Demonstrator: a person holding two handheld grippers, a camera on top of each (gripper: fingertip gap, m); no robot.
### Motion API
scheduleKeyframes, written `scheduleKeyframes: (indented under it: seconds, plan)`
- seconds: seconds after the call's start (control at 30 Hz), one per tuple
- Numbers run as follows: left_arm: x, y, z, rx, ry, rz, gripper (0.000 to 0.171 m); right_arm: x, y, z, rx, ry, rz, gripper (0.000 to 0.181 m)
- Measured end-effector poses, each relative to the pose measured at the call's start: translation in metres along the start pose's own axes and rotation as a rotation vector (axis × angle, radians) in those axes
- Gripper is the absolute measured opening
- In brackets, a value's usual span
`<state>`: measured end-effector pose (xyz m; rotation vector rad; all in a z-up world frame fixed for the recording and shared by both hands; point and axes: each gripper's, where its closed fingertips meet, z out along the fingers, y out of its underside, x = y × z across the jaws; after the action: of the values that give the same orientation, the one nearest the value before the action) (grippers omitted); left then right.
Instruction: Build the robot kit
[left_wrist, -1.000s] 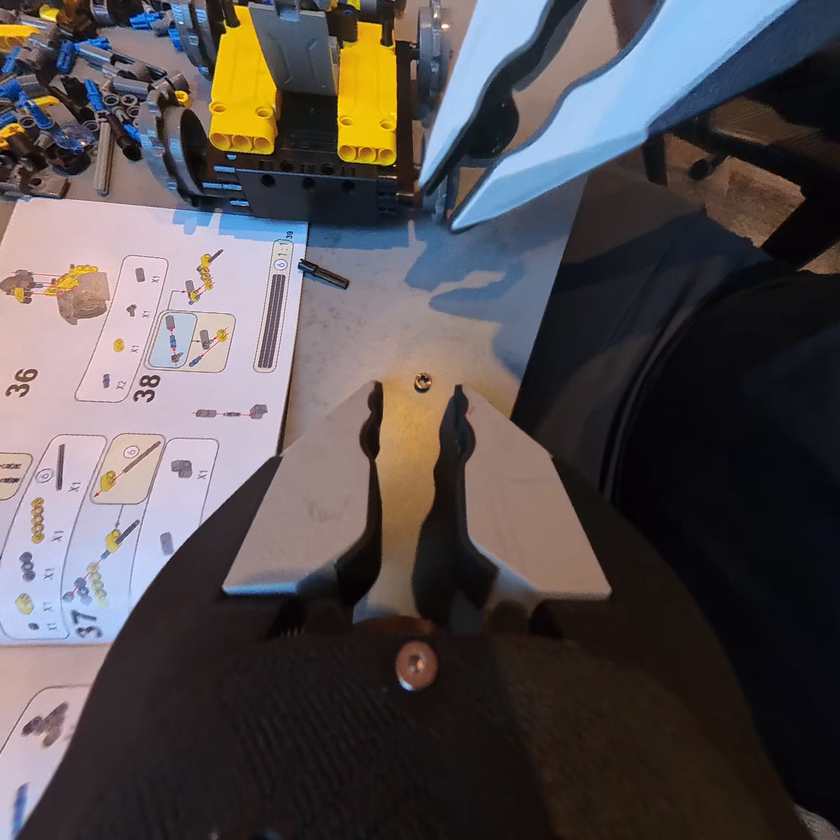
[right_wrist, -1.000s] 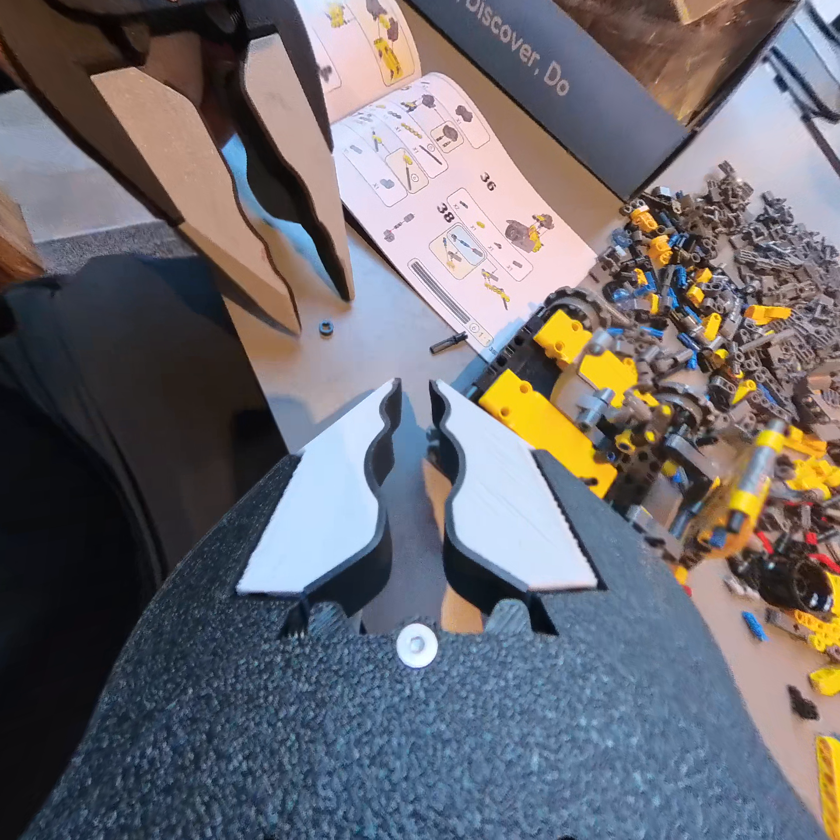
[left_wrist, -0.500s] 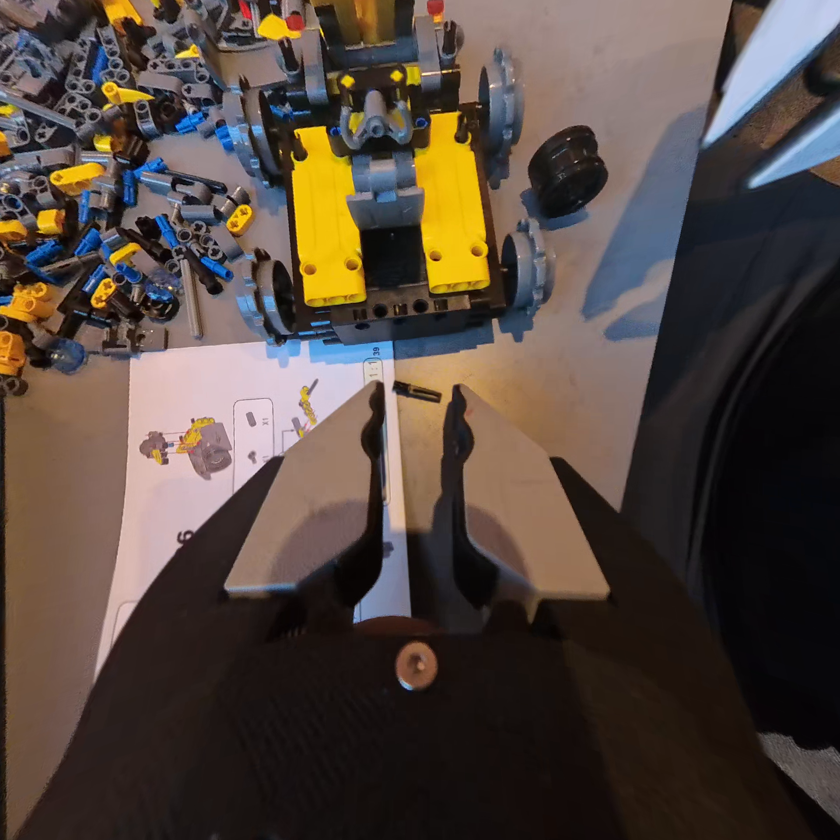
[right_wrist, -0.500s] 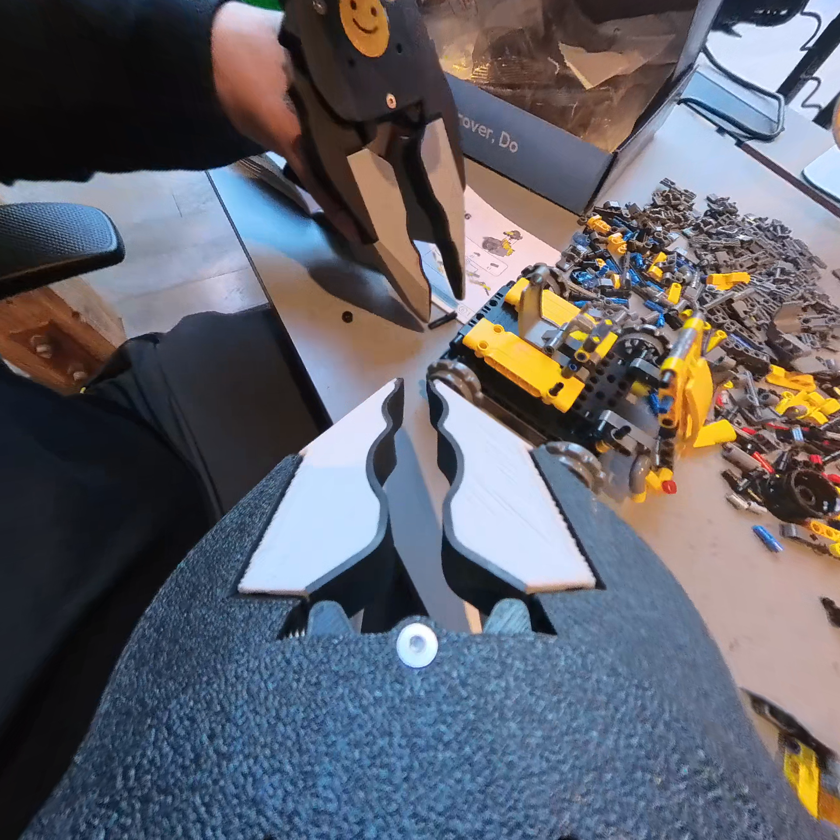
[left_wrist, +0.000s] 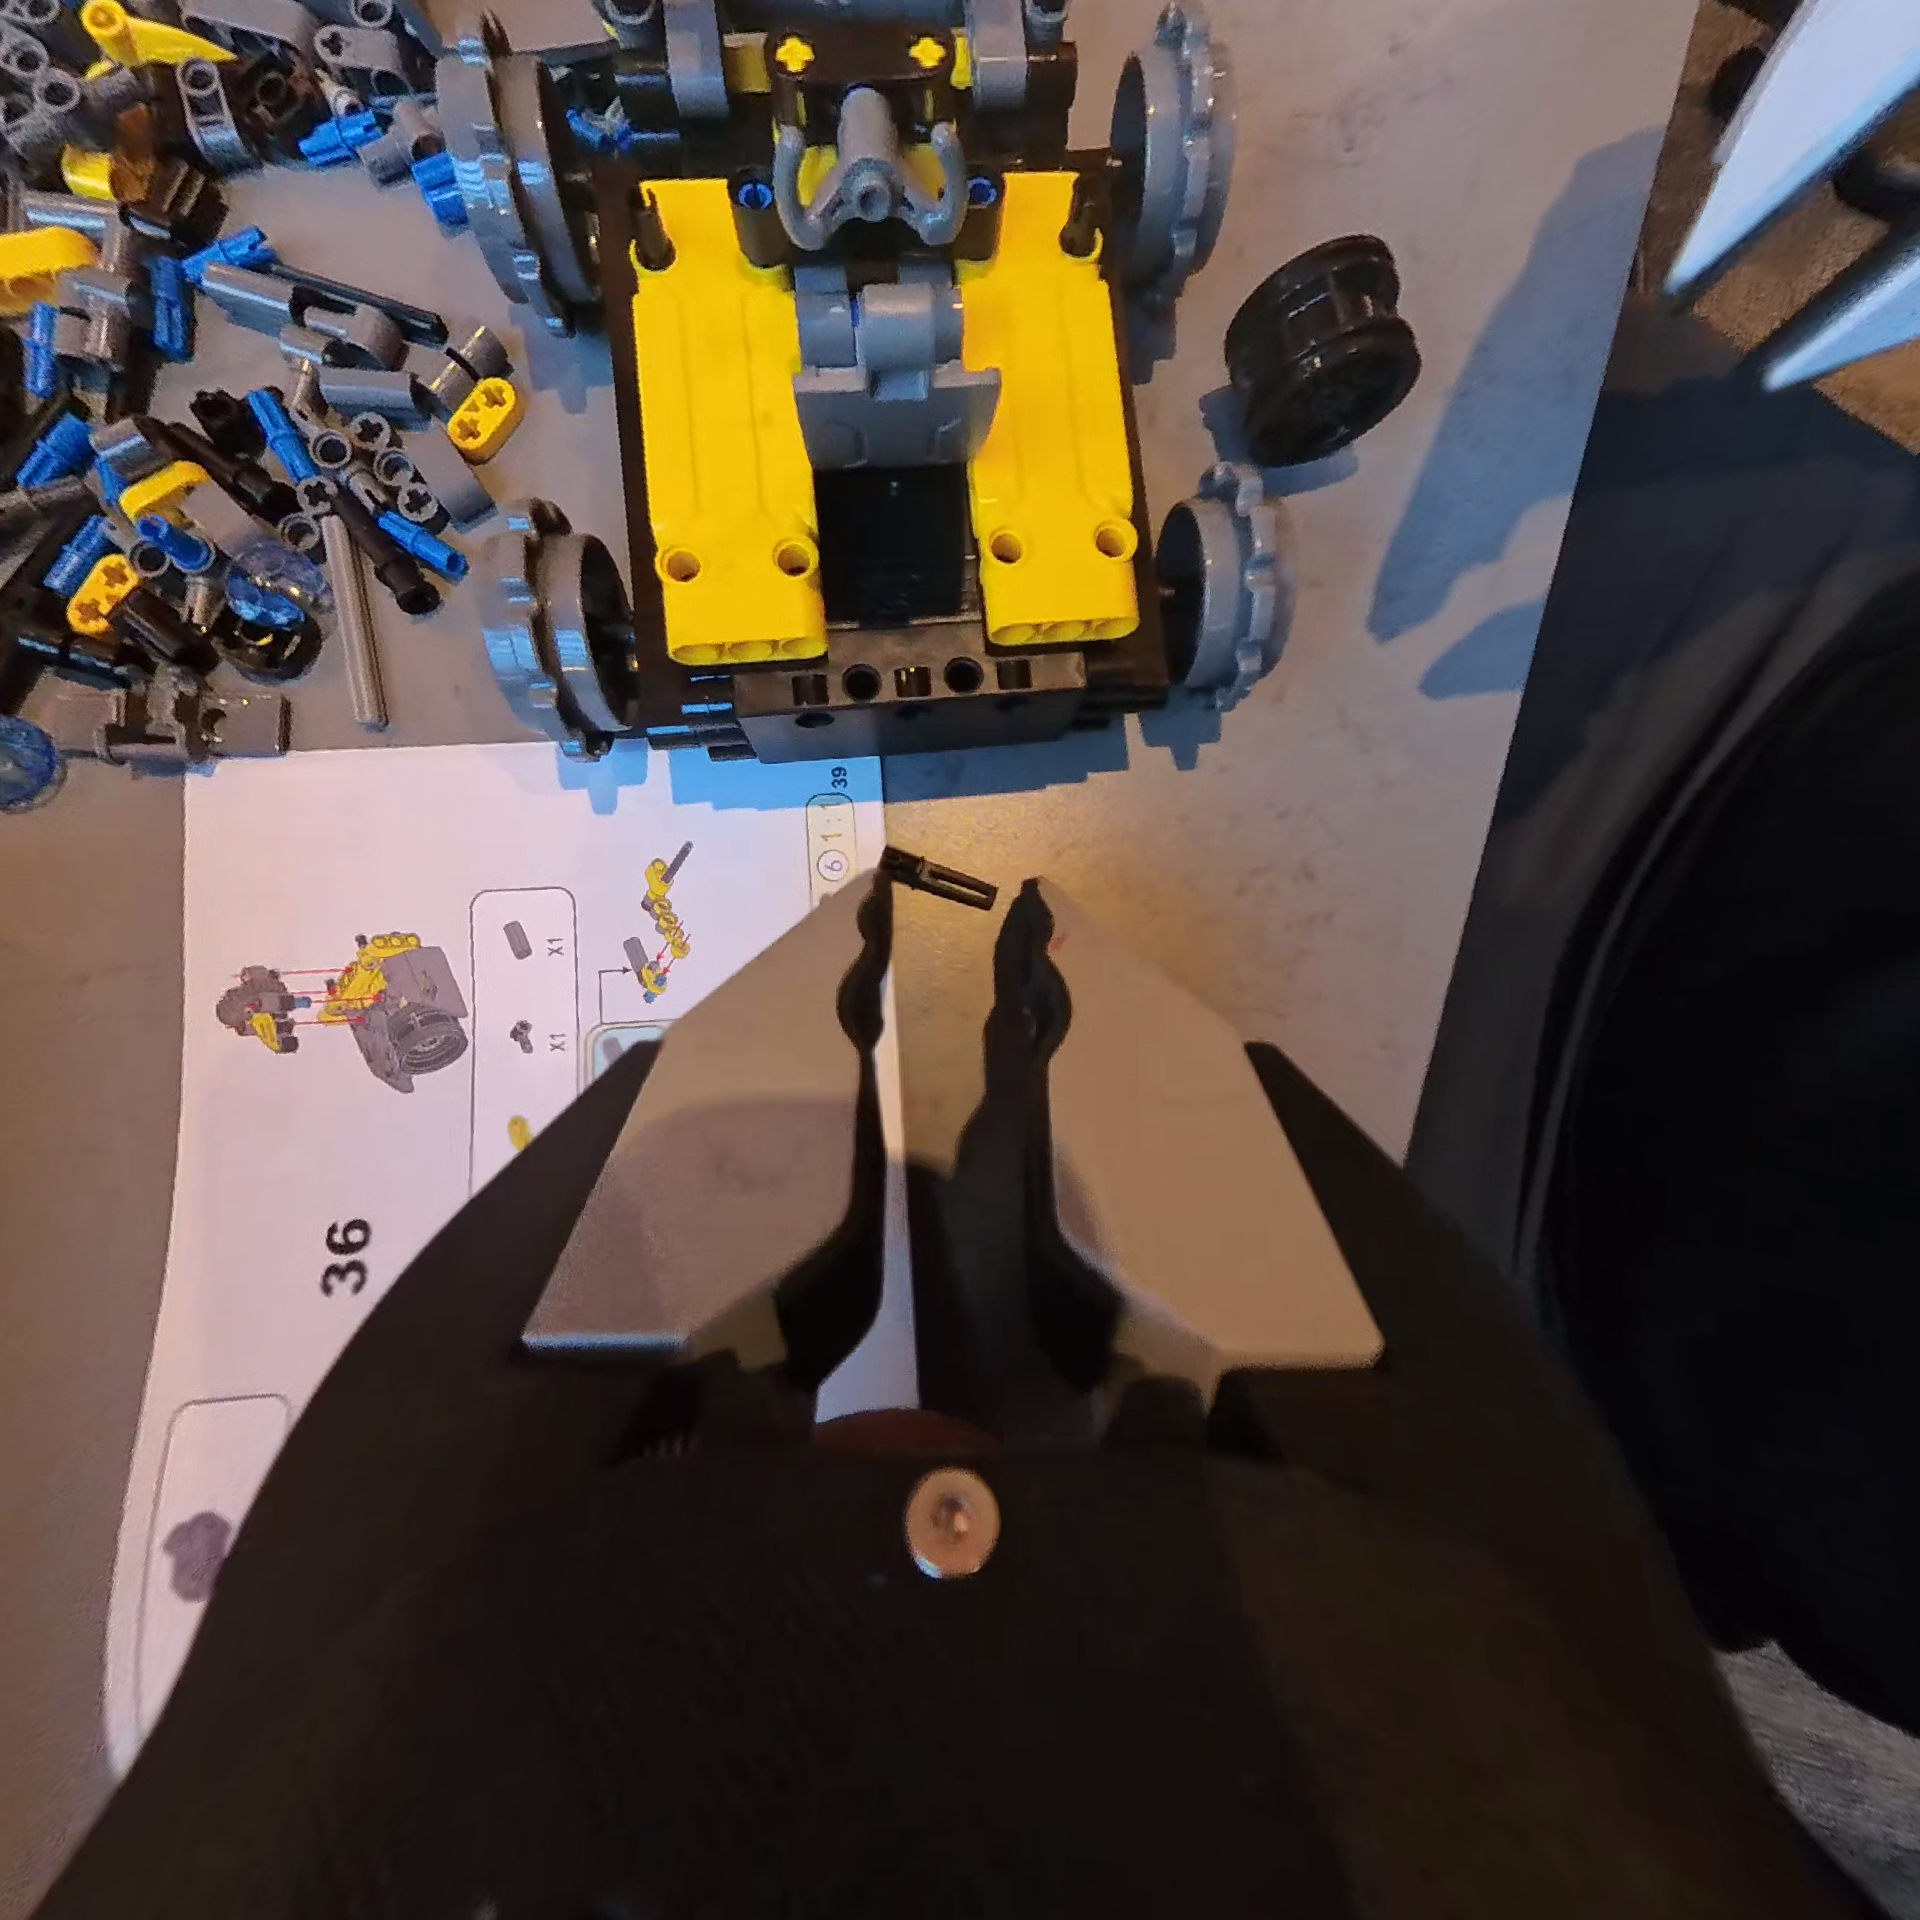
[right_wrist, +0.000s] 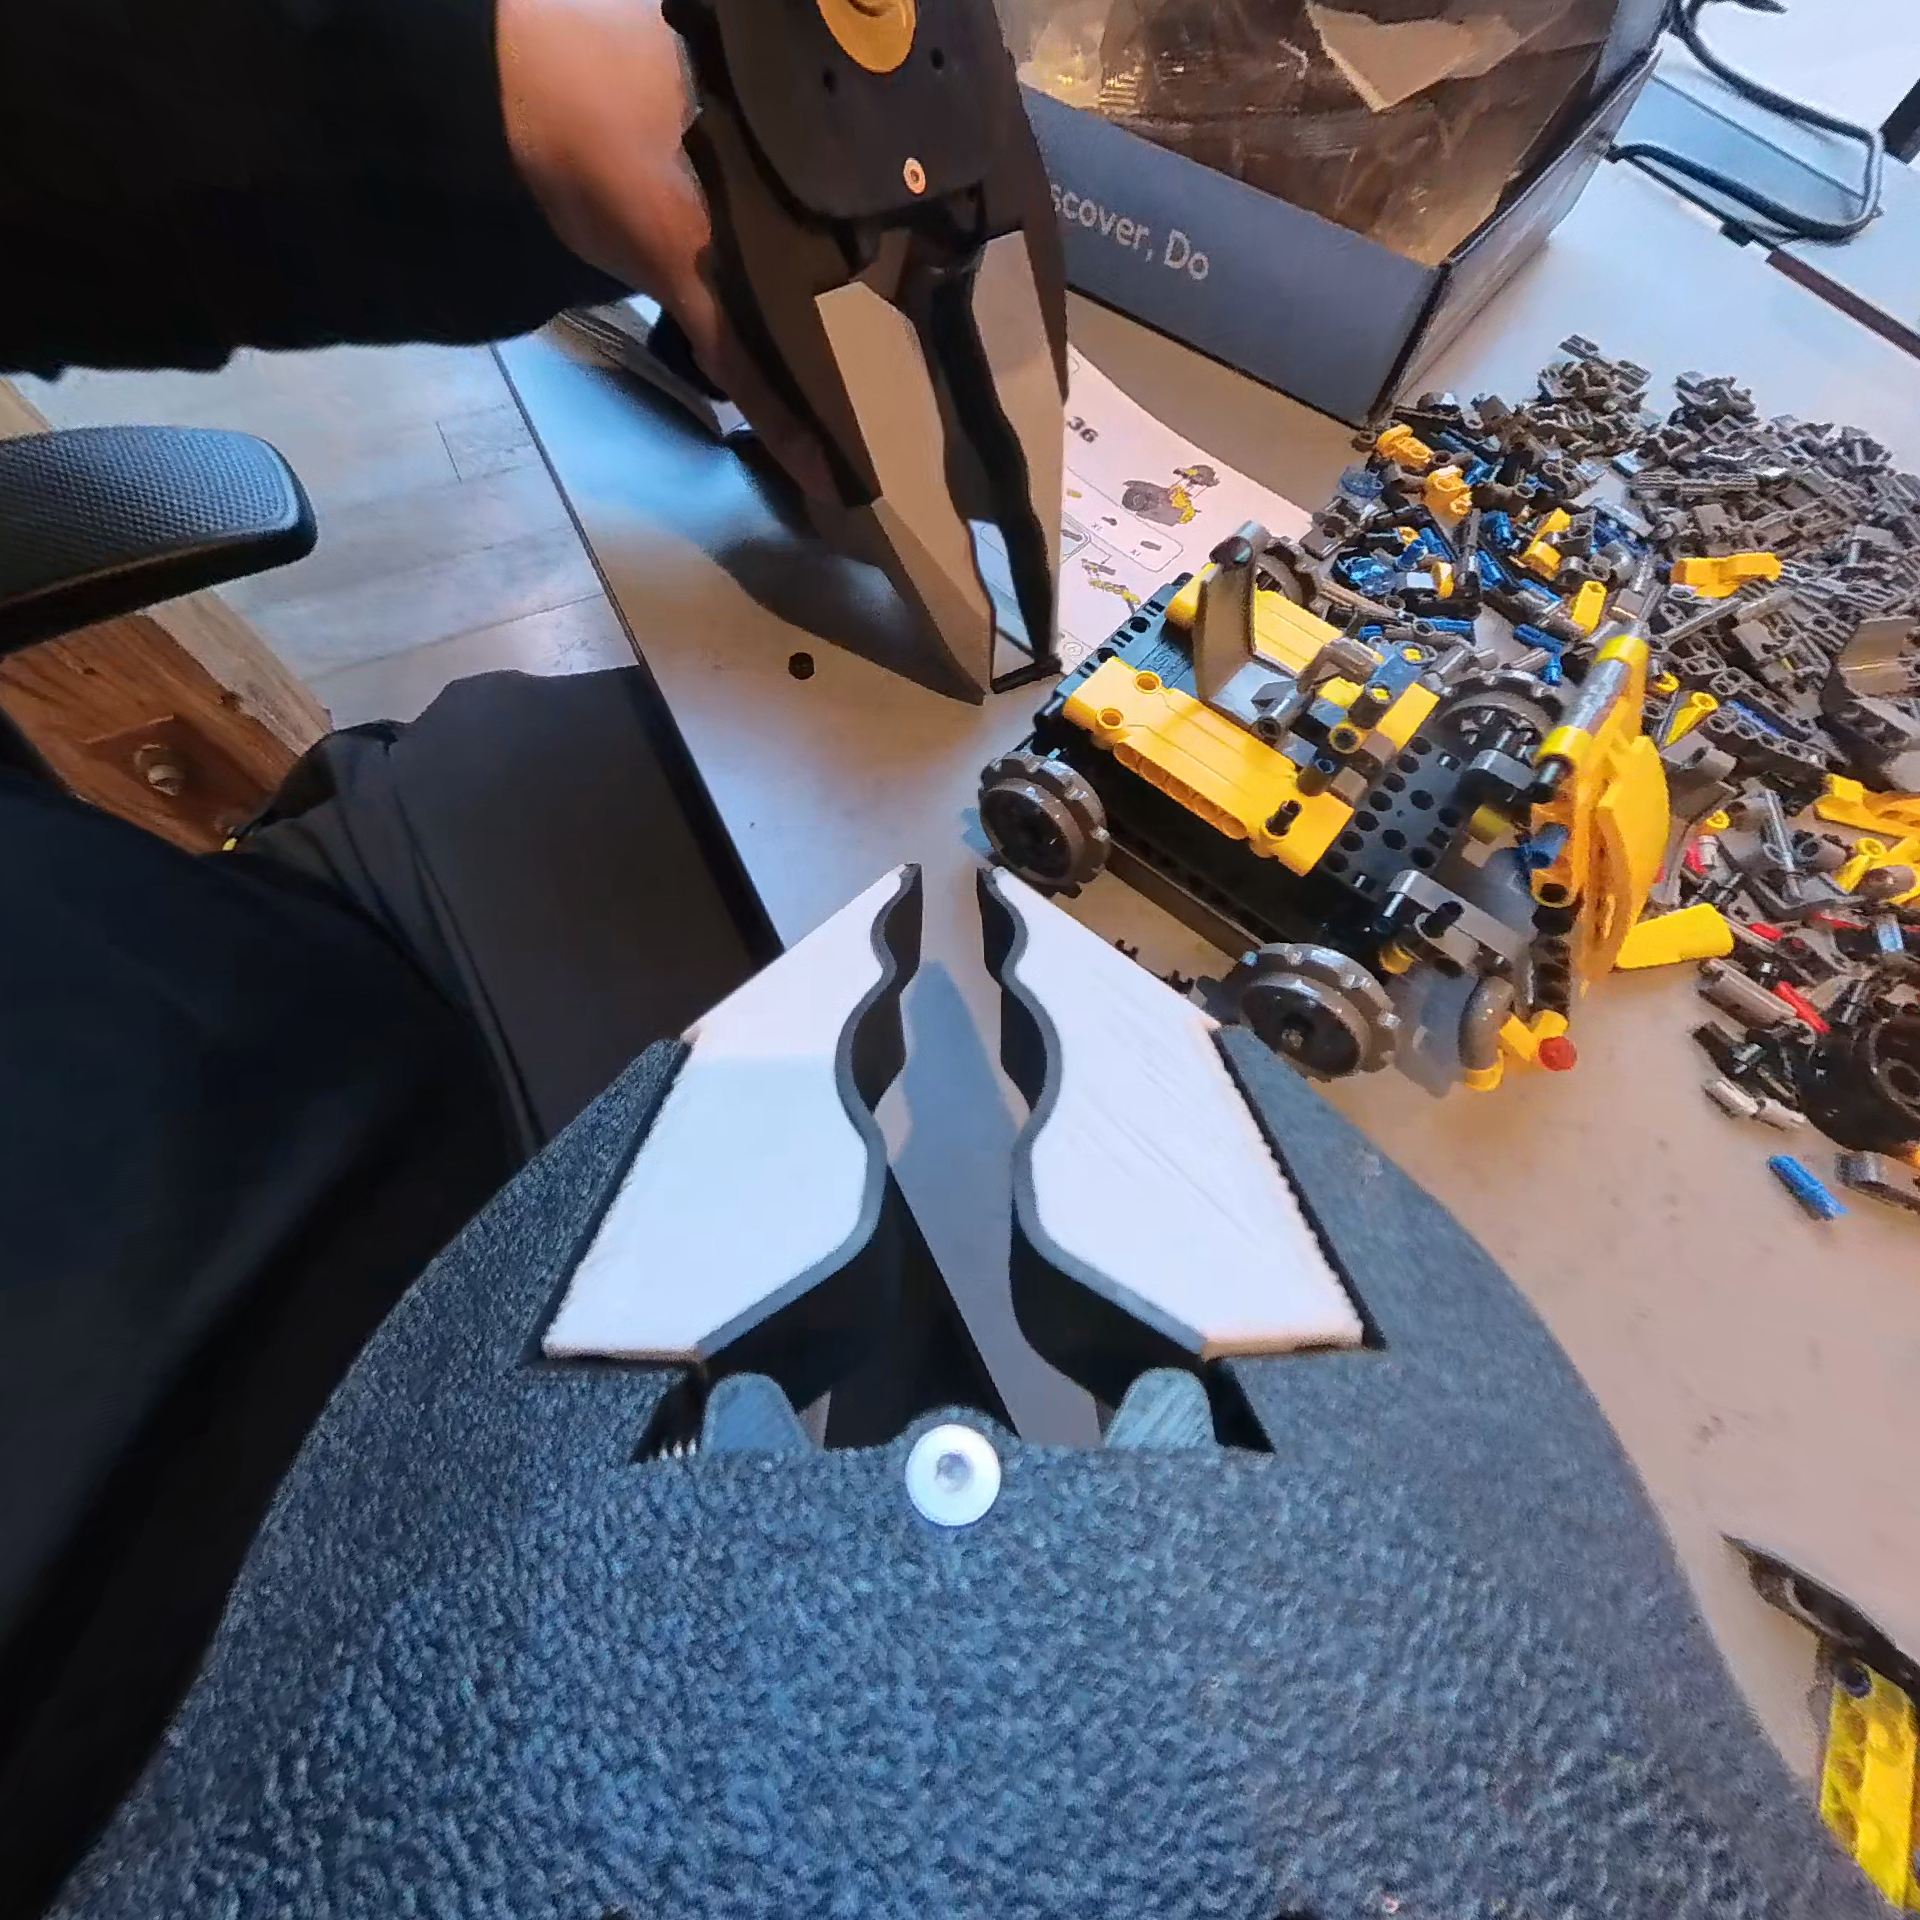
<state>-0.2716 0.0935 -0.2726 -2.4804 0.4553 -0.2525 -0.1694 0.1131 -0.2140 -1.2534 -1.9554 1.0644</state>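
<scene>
A short black pin (left_wrist: 940, 878) lies on the grey table by the corner of the instruction booklet (left_wrist: 416, 987). My left gripper (left_wrist: 954, 899) is open, its tips down at the table on either side of the pin. The right wrist view shows it (right_wrist: 1003, 665) held by a hand, with the pin (right_wrist: 1023, 675) between its tips. A yellow and black brick vehicle (left_wrist: 883, 416) stands just beyond. My right gripper (right_wrist: 948, 883) is slightly open and empty, above the table edge near the vehicle's (right_wrist: 1299, 790) rear wheel.
A loose black wheel (left_wrist: 1320, 348) lies right of the vehicle. A pile of loose parts (left_wrist: 208, 364) spreads to the left. A dark cardboard box (right_wrist: 1299, 229) stands behind. A small black ring (right_wrist: 800, 665) lies near the table edge. A chair armrest (right_wrist: 135, 520) is at the left. The gap from one gripper's tips to the other's is roughly 12 cm. My right tips are roughly 5 cm from the loose black wheel (left_wrist: 1320, 348).
My left gripper moved from the small ring near the table edge forward to the black pin and came down around it. My right gripper drew back and up from the vehicle.
</scene>
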Motion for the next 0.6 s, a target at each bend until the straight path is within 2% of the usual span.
scheduleKeyframes:
  seconds: [0.23, 0.27, 0.43, 0.6]
  plan:
    - [0.000, -0.003, 0.004, 0.005, -0.065, -0.087, 0.016, -0.003, -0.003, -0.001, 0.008, -0.004, -0.016, 0.011]
    - [0.001, -0.003, 0.005, 0.008, -0.065, -0.085, 0.011, -0.004, -0.004, -0.002, 0.009, -0.004, -0.017, 0.011]
    - [0.005, -0.002, 0.005, 0.004, -0.096, -0.030, 0.002, -0.008, -0.002, -0.001, 0.007, -0.013, -0.017, 0.011]
    - [0.013, 0.005, -0.001, 0.038, -0.189, 0.112, 0.000, -0.018, 0.004, 0.015, 0.006, -0.093, 0.101, 0.011]
